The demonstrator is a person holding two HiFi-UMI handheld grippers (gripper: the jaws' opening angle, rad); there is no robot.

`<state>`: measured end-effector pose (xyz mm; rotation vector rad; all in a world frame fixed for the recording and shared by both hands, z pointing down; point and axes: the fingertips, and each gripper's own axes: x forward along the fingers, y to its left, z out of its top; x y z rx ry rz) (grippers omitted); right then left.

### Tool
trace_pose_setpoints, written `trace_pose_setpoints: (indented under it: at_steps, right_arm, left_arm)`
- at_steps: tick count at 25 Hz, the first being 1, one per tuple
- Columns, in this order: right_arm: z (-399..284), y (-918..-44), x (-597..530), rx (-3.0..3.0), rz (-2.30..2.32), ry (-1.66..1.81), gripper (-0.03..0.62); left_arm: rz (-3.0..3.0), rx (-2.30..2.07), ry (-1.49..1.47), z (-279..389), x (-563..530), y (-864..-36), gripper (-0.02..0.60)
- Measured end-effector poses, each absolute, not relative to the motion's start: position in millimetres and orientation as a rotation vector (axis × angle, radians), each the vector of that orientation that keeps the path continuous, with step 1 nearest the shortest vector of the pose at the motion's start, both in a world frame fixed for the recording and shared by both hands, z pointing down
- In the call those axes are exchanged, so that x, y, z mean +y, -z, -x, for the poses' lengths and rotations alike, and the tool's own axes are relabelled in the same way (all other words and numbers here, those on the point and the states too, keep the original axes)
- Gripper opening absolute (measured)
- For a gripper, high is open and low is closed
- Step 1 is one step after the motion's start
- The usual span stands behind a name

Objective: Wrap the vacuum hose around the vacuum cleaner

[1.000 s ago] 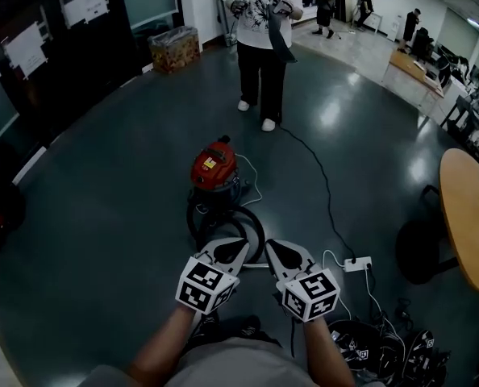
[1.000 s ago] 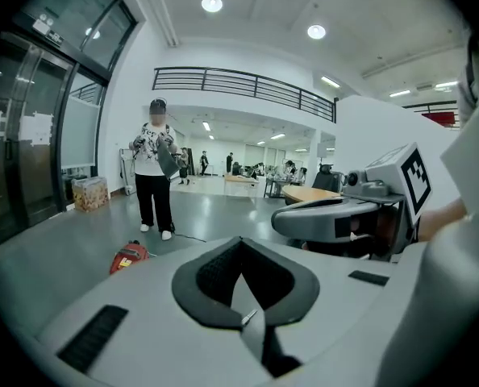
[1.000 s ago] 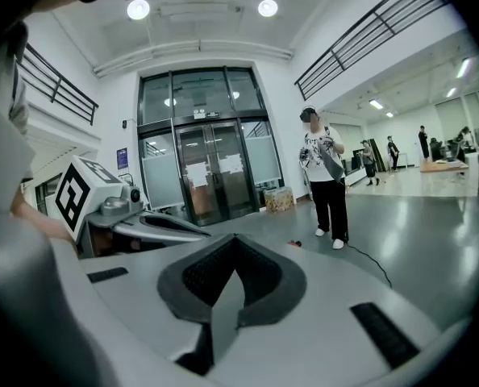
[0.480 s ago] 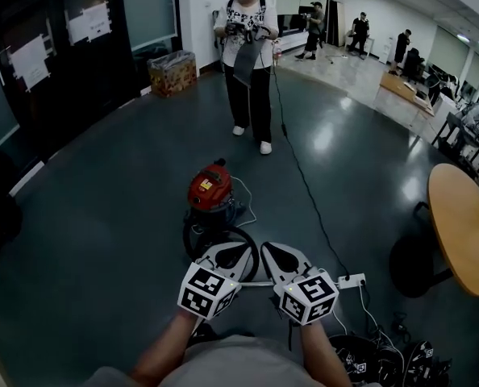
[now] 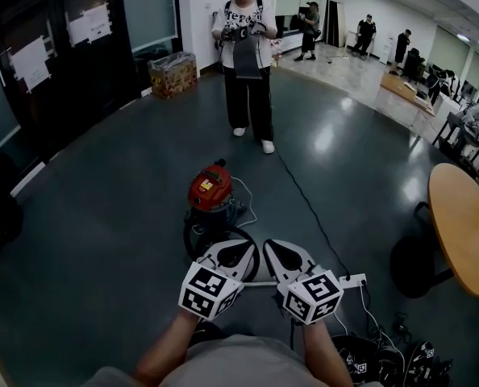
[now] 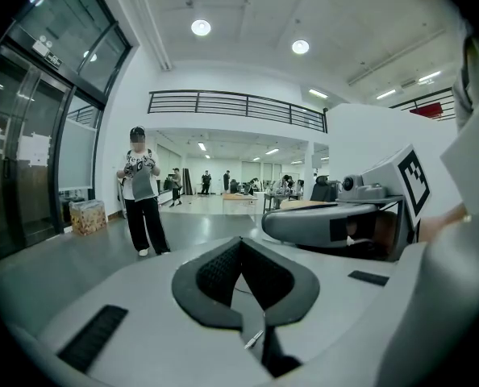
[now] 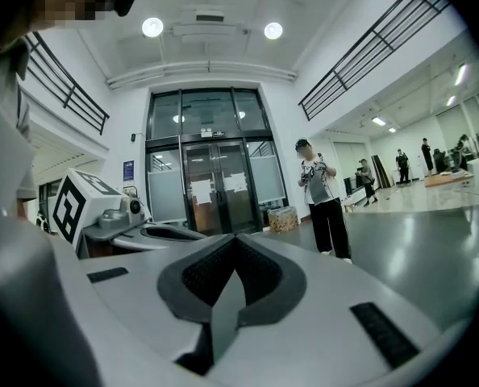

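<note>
Red vacuum cleaner (image 5: pixel 210 188) upright on dark floor; black hose (image 5: pixel 189 234) looped loosely at its base. Just nearer, side by side: left gripper (image 5: pixel 233 248) and right gripper (image 5: pixel 276 250) — jaws together, nothing held. Advisable next: open one, pinch hose low, lay coils snugly round body — no kinks.

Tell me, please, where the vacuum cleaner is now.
In the head view, the vacuum cleaner stands on the floor near centre, just ahead of the left gripper and right gripper.

red vacuum cleaner (image 5: pixel 210 189), black hose (image 5: pixel 190 238); grey floor (image 5: pixel 102 216), orange table (image 5: pixel 465 224)
</note>
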<state>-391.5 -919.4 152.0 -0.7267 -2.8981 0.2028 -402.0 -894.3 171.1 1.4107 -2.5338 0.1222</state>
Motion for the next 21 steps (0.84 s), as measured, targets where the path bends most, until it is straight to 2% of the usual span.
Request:
trace_pose_setpoints:
  at_steps: [21]
  right_arm:
    - [398.0, -152.4, -916.5, -2.892, 0.739, -0.204, 0.006]
  left_arm:
    - [-1.434, -2.542, -0.101, 408.0, -897.1, -161.8, 0.006]
